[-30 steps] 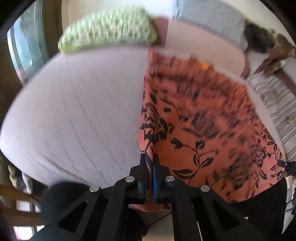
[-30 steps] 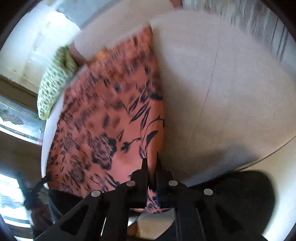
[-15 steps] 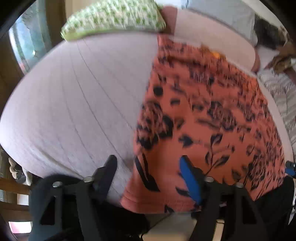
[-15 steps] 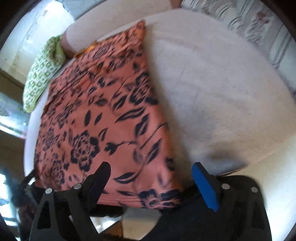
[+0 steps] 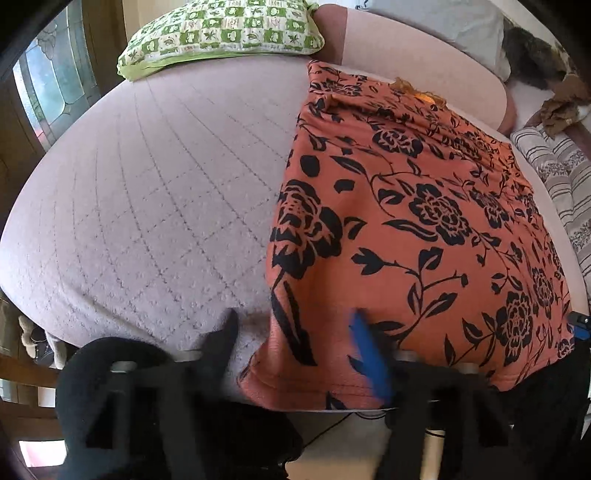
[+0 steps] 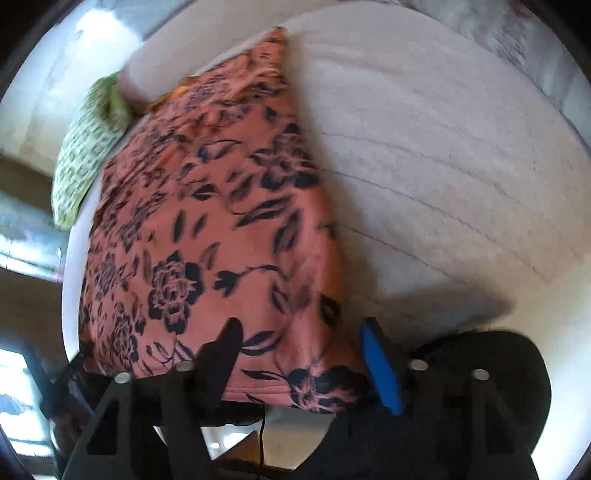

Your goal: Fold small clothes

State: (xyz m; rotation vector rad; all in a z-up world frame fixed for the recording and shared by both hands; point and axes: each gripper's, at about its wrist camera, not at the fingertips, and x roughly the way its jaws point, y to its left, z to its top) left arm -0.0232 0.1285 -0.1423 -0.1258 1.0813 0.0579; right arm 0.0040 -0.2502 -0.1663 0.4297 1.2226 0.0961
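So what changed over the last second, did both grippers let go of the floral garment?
Yes. Both the left gripper and right gripper opened and let go of the orange floral garment, whose near hem now lies on the quilted bed cover. The green pillow has not moved.

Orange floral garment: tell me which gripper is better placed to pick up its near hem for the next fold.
Probably the right gripper: its open jaws straddle the orange floral garment at the near corner. The left gripper, also open, has one finger on bare pink cover.
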